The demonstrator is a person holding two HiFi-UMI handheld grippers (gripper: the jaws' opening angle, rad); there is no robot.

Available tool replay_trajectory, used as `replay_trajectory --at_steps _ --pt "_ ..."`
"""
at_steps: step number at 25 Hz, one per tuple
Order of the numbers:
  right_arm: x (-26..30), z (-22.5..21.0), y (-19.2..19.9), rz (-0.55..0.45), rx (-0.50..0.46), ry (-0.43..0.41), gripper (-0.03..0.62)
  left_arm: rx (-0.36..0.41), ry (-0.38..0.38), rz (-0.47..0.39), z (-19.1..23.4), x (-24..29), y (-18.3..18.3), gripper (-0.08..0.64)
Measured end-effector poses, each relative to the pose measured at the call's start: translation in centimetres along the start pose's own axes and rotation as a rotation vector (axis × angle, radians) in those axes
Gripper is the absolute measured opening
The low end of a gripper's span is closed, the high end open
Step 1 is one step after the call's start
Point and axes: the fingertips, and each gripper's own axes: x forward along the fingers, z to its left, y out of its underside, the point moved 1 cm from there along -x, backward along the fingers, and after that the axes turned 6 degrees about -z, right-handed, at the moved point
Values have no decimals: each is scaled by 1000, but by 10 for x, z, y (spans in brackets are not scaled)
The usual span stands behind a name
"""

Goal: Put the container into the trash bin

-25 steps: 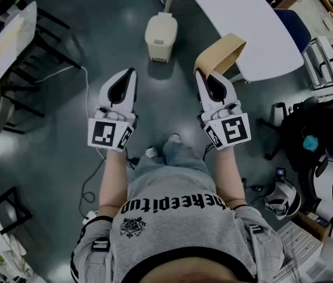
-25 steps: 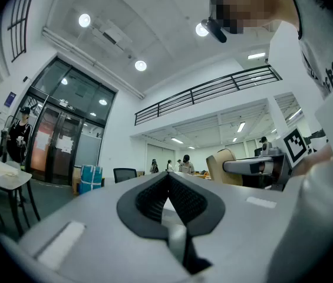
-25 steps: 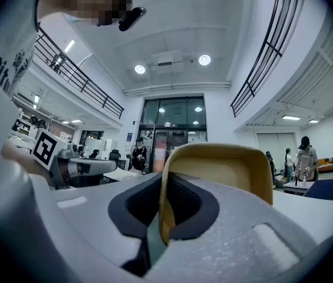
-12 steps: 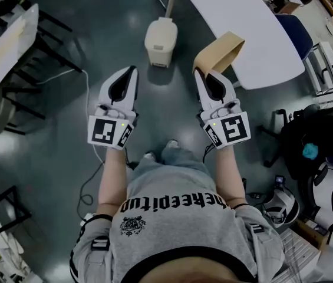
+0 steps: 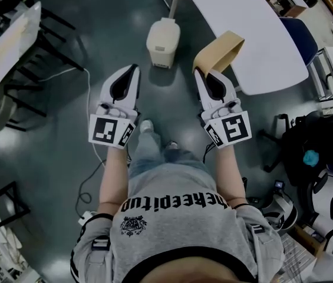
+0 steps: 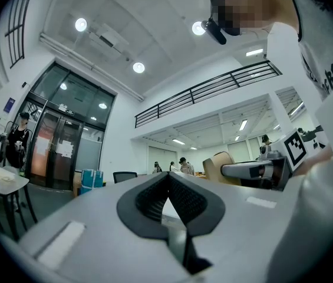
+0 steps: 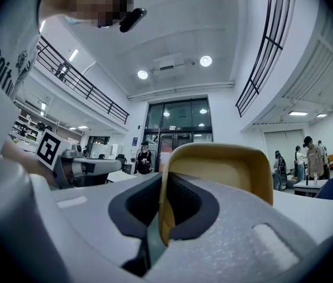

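My right gripper is shut on the rim of a tan container, which sticks out ahead of the jaws over the floor. In the right gripper view the same container stands upright, its edge pinched between the dark pads. The cream trash bin with a closed lid stands on the dark floor ahead, between the two grippers and a little beyond them. My left gripper is shut with nothing in it; its pads meet at the tips.
A white curved table lies close on the right of the container. A dark chair frame and a light table stand on the left. Bags and gear crowd the right side. A cable runs over the floor.
The person has stepped forward, one foot now showing between the arms. The trash bin and table have shifted slightly in view; both grippers keep their pose and grip.
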Motion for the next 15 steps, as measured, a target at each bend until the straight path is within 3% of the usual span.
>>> replay_trajectory --at_steps 15 --pt "77 -42 28 17 8 31 11 -22 34 10 65 70 30 11"
